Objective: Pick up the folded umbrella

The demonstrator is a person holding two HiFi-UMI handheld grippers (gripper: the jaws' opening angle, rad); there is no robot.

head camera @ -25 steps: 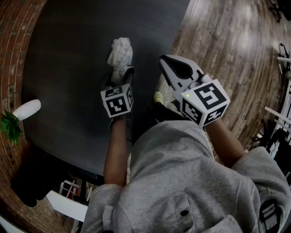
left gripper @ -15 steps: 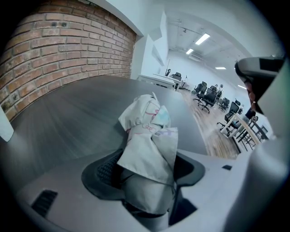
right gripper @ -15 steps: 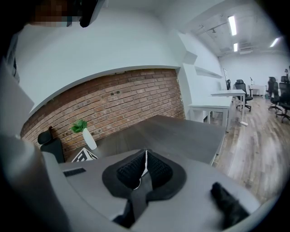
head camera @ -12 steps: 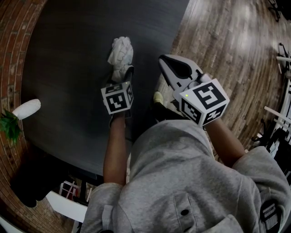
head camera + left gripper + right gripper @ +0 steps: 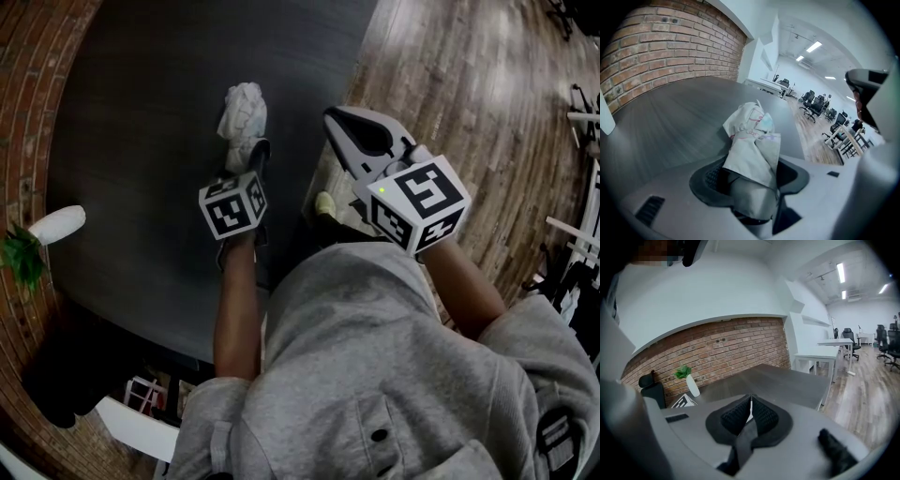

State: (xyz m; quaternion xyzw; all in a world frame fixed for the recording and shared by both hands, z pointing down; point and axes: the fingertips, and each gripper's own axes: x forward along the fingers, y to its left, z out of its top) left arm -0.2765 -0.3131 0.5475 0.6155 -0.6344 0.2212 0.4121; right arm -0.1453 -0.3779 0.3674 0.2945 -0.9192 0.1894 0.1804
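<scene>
The folded umbrella [image 5: 242, 111], white with faint coloured print, lies on the dark grey table [image 5: 141, 141]. My left gripper [image 5: 246, 152] reaches down over its near end. In the left gripper view the umbrella [image 5: 752, 136] lies between the jaws, which have just been closing. It leans on the right jaw, and a dark gap shows beside the left pad [image 5: 711, 174]. My right gripper [image 5: 334, 120] hovers off the table's right edge, over the floor. It is shut with nothing in it, and the pads [image 5: 761, 416] meet in the right gripper view.
A white vase with a green plant [image 5: 52, 230] stands at the table's left by the brick wall [image 5: 37, 56]. Wooden floor [image 5: 469, 94] runs to the right, with office chairs [image 5: 816, 105] and desks beyond. A black chair [image 5: 651, 383] stands near the vase [image 5: 692, 385].
The whole head view has shifted slightly. The left gripper still straddles the umbrella on the table, and the right gripper stays shut in its place.
</scene>
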